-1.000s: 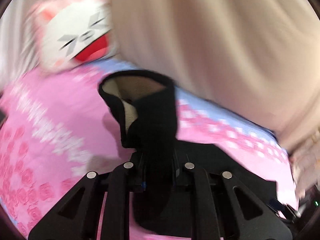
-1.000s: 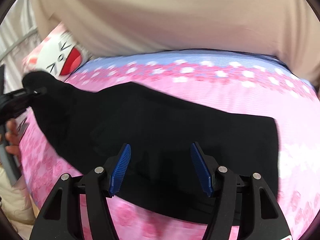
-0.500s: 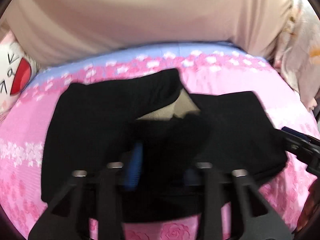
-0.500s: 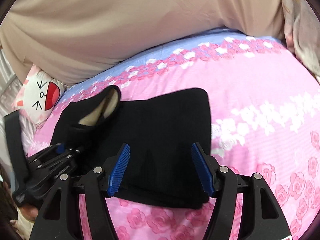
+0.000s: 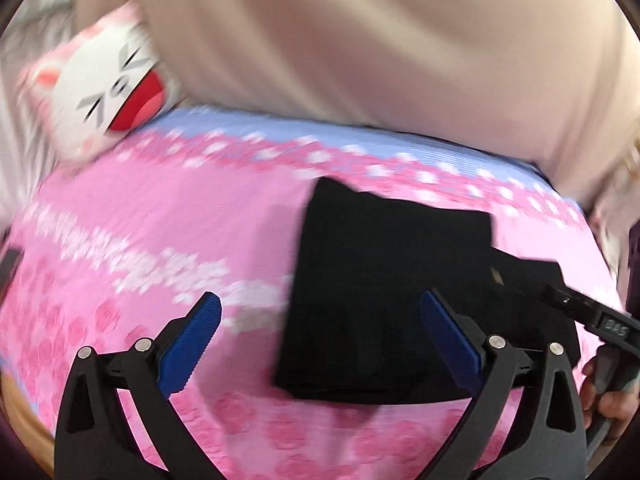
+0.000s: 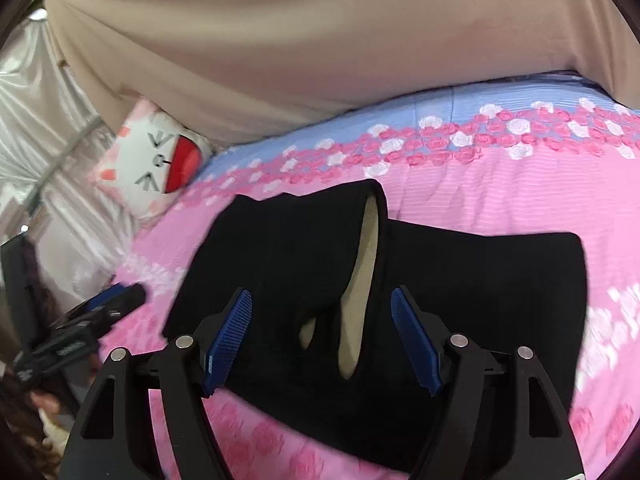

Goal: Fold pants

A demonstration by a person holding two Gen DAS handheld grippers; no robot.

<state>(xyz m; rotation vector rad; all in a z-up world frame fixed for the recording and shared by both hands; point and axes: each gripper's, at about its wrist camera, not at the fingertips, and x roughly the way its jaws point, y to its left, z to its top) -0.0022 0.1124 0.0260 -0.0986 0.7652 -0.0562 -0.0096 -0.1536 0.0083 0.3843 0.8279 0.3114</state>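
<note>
The black pants (image 5: 384, 292) lie folded in a block on the pink flowered bedspread (image 5: 132, 248). In the right wrist view the pants (image 6: 480, 292) show a beige lining strip (image 6: 360, 280) along the fold. My left gripper (image 5: 320, 340) is open and empty, above the pants' left edge. My right gripper (image 6: 322, 340) is open and empty, just over the fold. The right gripper's tip also shows in the left wrist view (image 5: 576, 312). The left gripper shows in the right wrist view (image 6: 92, 320).
A white and pink cat pillow (image 6: 156, 164) lies at the far left of the bed. A beige curtain (image 6: 320, 40) hangs behind the bed. A silvery cloth (image 6: 40, 120) is at the left.
My left gripper has let go of the pant leg, opened, and drawn back to the left. The leg now lies folded over the pants. My right gripper stayed open.
</note>
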